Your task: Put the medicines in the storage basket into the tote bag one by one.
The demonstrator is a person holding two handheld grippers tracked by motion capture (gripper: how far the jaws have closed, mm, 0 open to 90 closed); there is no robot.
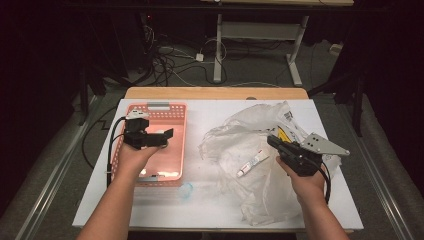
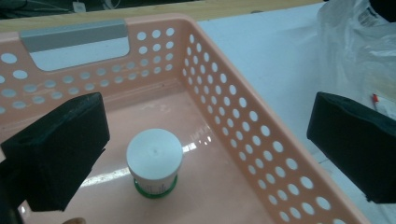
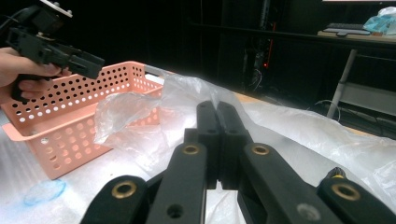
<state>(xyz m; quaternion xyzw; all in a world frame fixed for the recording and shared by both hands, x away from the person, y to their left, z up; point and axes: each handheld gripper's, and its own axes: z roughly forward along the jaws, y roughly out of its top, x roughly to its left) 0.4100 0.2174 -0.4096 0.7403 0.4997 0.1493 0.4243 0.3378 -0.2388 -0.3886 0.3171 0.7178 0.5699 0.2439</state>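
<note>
The left gripper point(image 1: 167, 137) hangs over the pink basket point(image 1: 175, 112), which sits on the left half of the white bench point(image 1: 210, 107). Its two black jaws are spread wide with nothing between the pads. In the left gripper view a small white-capped jar point(image 2: 154, 161) with a green band at its foot stands upright on the basket floor, below the gap between the jaws and closer to the left-hand jaw. The jar touches neither jaw. It stands apart from the basket's perforated walls, and the end with the grey handle point(image 2: 74, 35) lies beyond it.

The right gripper point(image 1: 273, 141) is held to the right of the basket, well apart from it, over a crumpled clear plastic bag point(image 1: 250, 190) that covers much of that side of the bench. In the right gripper view its jaws are pressed together, face to face, and pinch nothing; the plastic bag lies under and past them, and the basket and the left gripper show farther off at the left.

A small white tube point(image 1: 252, 163) with a red cap lies on the bag, just beside the right gripper's jaws on the side toward the basket and not touching them. A faint blue ring point(image 1: 185, 191) marks the bench just off the basket's near right corner.
</note>
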